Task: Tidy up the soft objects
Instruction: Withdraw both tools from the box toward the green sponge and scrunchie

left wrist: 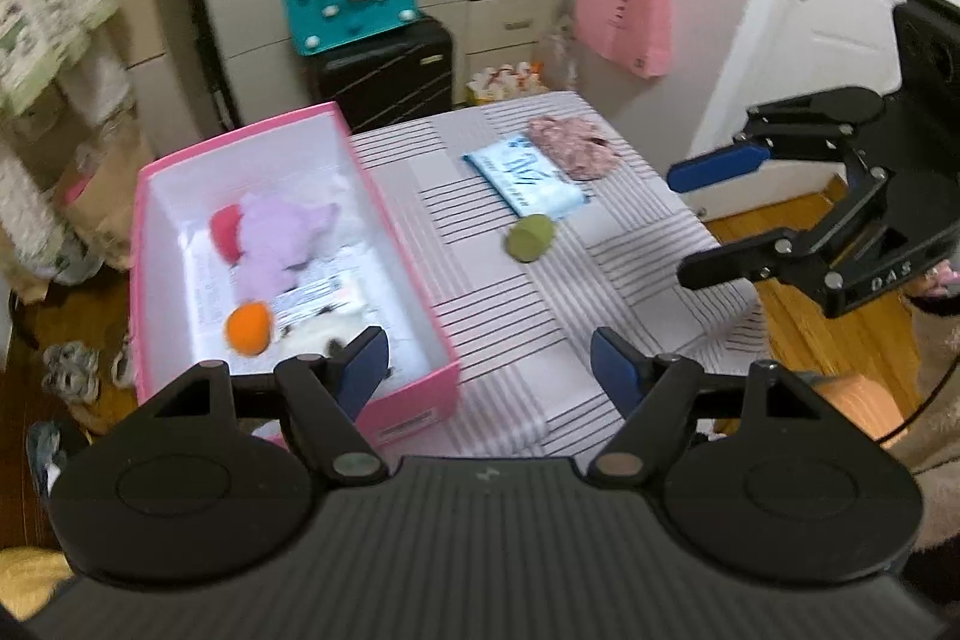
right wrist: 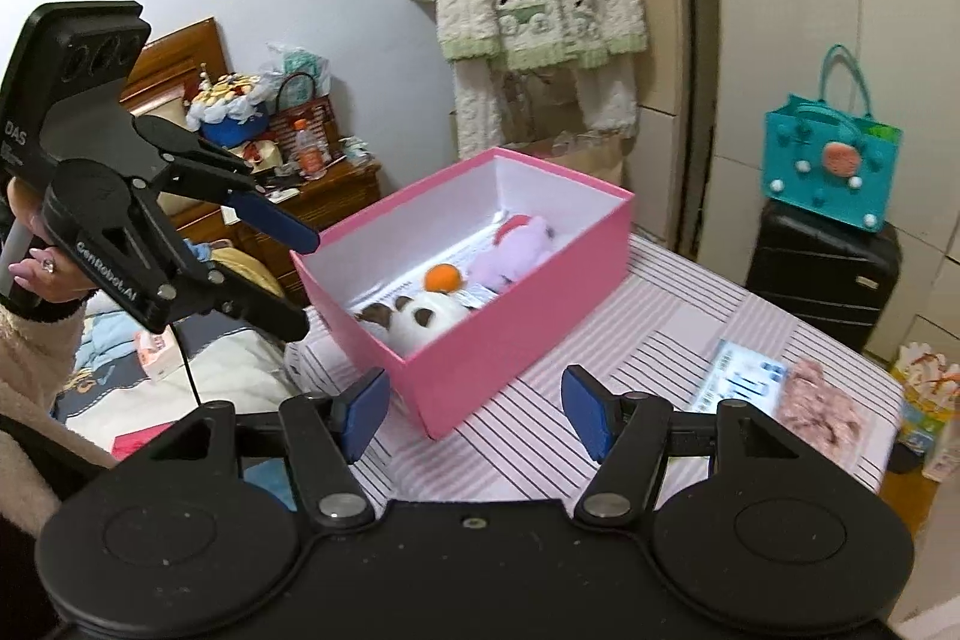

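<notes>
Toys, a purple plush (left wrist: 282, 244) and a white one with an orange ball (right wrist: 443, 278), lie inside the pink box (left wrist: 414, 310) on the striped table (left wrist: 600, 292). A tissue pack (left wrist: 528, 175), a green ball (left wrist: 529, 236) and a pink cloth (left wrist: 573, 145) lie apart on the table. Left gripper (left wrist: 487, 370) and right gripper (right wrist: 474, 409) hang spread and empty.

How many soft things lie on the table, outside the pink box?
3: a green ball nearest the box, a tissue pack behind it, and a pink cloth at the far corner. Others may be hidden.

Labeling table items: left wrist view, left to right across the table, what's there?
pink box → green soft ball → blue-white packet → pink patterned cloth → right gripper, jaws open.
</notes>
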{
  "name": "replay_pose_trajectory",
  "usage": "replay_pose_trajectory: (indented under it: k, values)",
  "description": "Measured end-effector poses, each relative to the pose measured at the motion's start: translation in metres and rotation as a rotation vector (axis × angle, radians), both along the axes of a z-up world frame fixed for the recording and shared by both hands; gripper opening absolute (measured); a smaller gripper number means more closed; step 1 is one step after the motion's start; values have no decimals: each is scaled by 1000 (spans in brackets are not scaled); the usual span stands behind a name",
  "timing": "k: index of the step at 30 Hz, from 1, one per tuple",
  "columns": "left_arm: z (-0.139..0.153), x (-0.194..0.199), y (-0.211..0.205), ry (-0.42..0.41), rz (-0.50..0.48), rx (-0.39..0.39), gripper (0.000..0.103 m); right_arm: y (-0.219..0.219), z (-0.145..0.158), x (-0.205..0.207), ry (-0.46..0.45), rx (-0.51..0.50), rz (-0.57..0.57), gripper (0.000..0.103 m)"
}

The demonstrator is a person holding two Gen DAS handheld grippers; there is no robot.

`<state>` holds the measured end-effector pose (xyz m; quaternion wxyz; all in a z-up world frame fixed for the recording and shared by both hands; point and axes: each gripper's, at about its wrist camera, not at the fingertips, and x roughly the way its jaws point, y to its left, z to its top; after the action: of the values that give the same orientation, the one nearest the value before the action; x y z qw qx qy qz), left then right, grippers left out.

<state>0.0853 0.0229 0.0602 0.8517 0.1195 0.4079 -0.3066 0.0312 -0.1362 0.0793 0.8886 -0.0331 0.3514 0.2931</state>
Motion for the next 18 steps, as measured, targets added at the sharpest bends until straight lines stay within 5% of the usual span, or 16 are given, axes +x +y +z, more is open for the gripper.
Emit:
replay_pose_trajectory:
  k: [18]
  values:
    - [-39,24,-81,-88,-52,-35,72,-79,-60,13,-53,-33,-163,69]
